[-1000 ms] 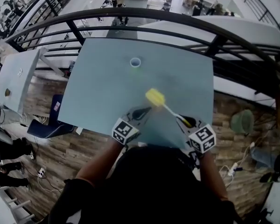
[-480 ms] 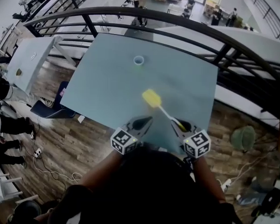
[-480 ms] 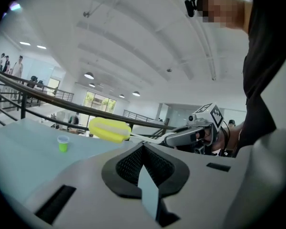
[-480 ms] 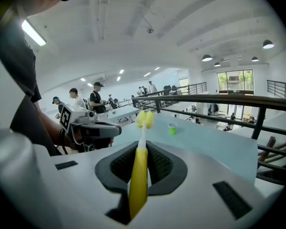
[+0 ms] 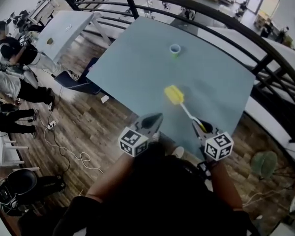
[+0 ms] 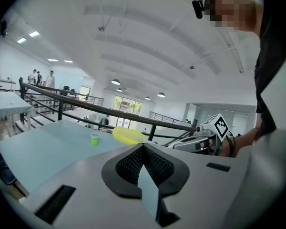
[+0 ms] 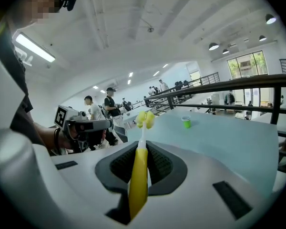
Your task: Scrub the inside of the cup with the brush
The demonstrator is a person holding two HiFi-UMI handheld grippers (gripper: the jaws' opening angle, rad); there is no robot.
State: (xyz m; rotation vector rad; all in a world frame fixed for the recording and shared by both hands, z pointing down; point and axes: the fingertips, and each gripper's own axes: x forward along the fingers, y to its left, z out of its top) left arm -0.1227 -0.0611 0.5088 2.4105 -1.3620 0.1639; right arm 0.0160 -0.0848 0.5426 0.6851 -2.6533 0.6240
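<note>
My right tool [image 5: 202, 127] clamps the brush [image 5: 176, 96], my left tool [image 5: 155, 118] is closed empty, both over the bench's [image 5: 137, 68] near edge; the cup [image 5: 175, 49] stands untouched near the far edge, well apart.

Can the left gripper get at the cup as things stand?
Probably yes: only bare table lies between the left gripper and the cup, though the brush in the right gripper hangs close beside that path. The cup stands far across, and the left jaws are shut.

Small green cup [image 5: 175, 49], apparently upright, well apart from yellow sponge-headed brush [image 5: 174, 95] with white stem, yellow handle.
</note>
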